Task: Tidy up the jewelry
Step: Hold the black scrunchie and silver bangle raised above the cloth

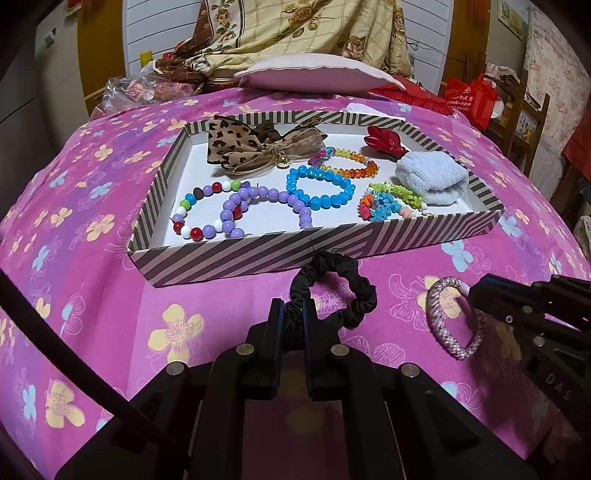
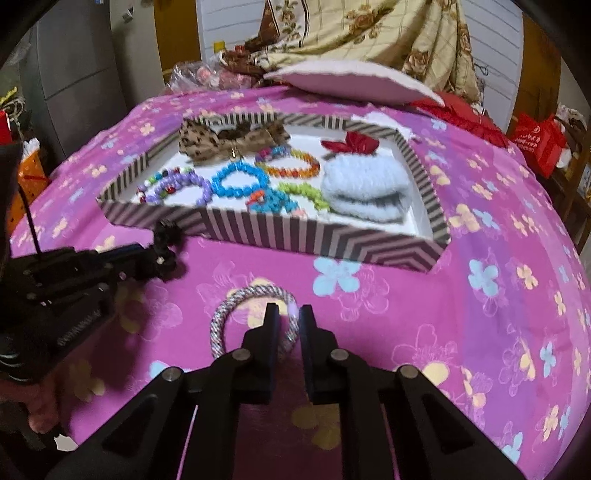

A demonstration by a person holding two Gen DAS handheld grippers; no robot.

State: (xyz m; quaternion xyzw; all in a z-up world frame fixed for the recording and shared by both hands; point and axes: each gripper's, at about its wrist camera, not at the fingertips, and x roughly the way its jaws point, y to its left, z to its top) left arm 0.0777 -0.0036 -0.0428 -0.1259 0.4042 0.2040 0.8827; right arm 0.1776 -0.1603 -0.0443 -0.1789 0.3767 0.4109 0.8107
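Observation:
A striped tray [image 1: 236, 258] [image 2: 280, 232] on the pink flowered bedspread holds several bead bracelets [image 1: 319, 186] [image 2: 240, 179], a leopard bow [image 1: 243, 146], a red clip [image 1: 384, 142] and a pale blue fluffy piece [image 1: 432, 177] [image 2: 365, 184]. My left gripper [image 1: 293, 314] [image 2: 162, 258] is shut on a black scrunchie [image 1: 354, 291], just in front of the tray's near wall. My right gripper [image 2: 286, 317] [image 1: 469, 291] is shut on a pink-and-silver braided hair tie [image 2: 229, 317] [image 1: 439, 317], to the right of the scrunchie and low over the bedspread.
A pink pillow [image 1: 314, 74] and a floral quilt [image 1: 303, 29] lie behind the tray. A red bag [image 1: 472, 98] and a wooden chair stand at the right. A plastic bag [image 1: 140, 88] lies at the back left.

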